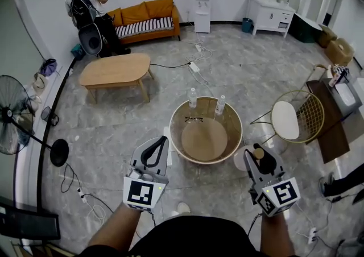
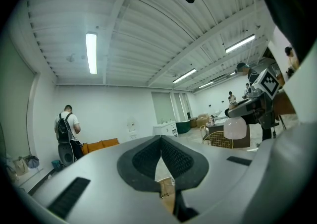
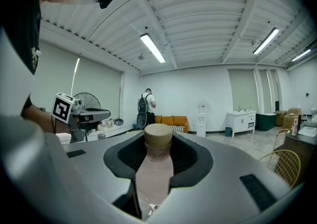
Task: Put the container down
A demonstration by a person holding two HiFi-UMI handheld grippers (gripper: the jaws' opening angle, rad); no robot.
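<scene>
- Head view, lower right: right gripper (image 1: 262, 157) is clamped on the container (image 1: 243, 160), a pale translucent bottle with a tan cap.
- Right gripper view, centre: the bottle neck sits between the dark pads (image 3: 190, 156), both pressed against it. The cap (image 3: 158, 135) pokes out past the tips. Body of the container (image 3: 154, 173) runs down toward the bottom edge.
- The container is held just outside the lower-right rim of the round wooden table (image 1: 235, 143), not resting on it.
- Head view, lower left: left gripper (image 1: 161, 142) has nothing in it. In the left gripper view, the pad tips meet at centre frame (image 2: 161, 141), with only a thin slit below them.
- On the table, near its top rim in frame: two bottles (image 1: 192, 98) (image 1: 220, 105) and a pair of glasses (image 1: 193, 119).
- Right of the table: wire chair (image 1: 297, 116).
- Upper left: person with a backpack (image 1: 86, 4) by an orange sofa (image 1: 145, 14).
</scene>
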